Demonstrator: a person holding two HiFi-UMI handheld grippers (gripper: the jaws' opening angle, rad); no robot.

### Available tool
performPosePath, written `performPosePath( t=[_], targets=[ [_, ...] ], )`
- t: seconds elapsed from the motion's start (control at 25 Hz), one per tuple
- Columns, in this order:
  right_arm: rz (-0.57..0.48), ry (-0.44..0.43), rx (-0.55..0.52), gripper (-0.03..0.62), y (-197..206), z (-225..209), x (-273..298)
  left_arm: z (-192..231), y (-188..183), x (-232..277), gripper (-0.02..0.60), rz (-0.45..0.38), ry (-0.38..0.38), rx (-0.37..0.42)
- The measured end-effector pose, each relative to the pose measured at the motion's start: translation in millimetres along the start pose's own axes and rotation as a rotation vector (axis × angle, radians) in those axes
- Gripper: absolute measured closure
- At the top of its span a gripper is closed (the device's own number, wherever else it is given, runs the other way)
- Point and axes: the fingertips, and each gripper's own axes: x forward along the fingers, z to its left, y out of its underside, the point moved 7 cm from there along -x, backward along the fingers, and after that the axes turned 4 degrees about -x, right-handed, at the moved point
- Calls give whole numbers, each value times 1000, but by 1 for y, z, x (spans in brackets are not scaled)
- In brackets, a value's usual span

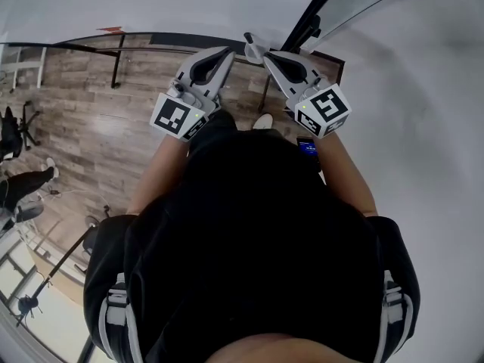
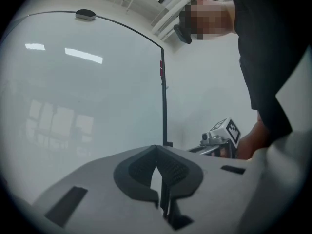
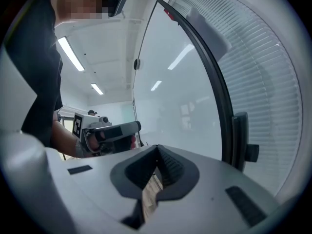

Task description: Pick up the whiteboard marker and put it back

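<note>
No whiteboard marker shows in any view. My left gripper [image 1: 229, 54] and right gripper [image 1: 254, 50] are held up side by side in front of my chest, tips almost touching each other. In the left gripper view the left gripper [image 2: 156, 148] has its jaws shut, tips together, with nothing between them. The right gripper [image 3: 156, 147] is likewise shut and empty. A large whiteboard [image 2: 87, 91] with a thin black frame [image 3: 214, 77] stands just ahead; its surface looks blank. Each gripper sees the other: the right gripper [image 2: 222, 136] and the left gripper [image 3: 107, 131].
Wooden plank floor [image 1: 98, 134] lies below. A black office chair [image 1: 13, 131] and a seated person's legs [image 1: 26, 181] are at the far left. Window blinds [image 3: 273, 82] hang right of the board. A clamp knob [image 3: 246, 150] sticks out of the board frame.
</note>
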Motion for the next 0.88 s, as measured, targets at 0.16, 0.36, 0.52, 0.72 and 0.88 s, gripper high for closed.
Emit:
performPosePath(
  t=[0.16,0.36,0.52,0.72,0.88],
  targets=[
    [39,67,26,597,12,-12,16,23,9,6,577,18,48,-19],
    [102,135,71,597,35,-26,47,56,21,15,577,48,111,-36],
    [174,185,92,597,53,-33,73,80,29,17,577,57,150,-48],
    [236,244,113,597,73,-37,88,93,36,17,577,77,189,-58],
    [271,281,114,597,83,-42,95,98,41,17,577,83,216,-62]
  ],
)
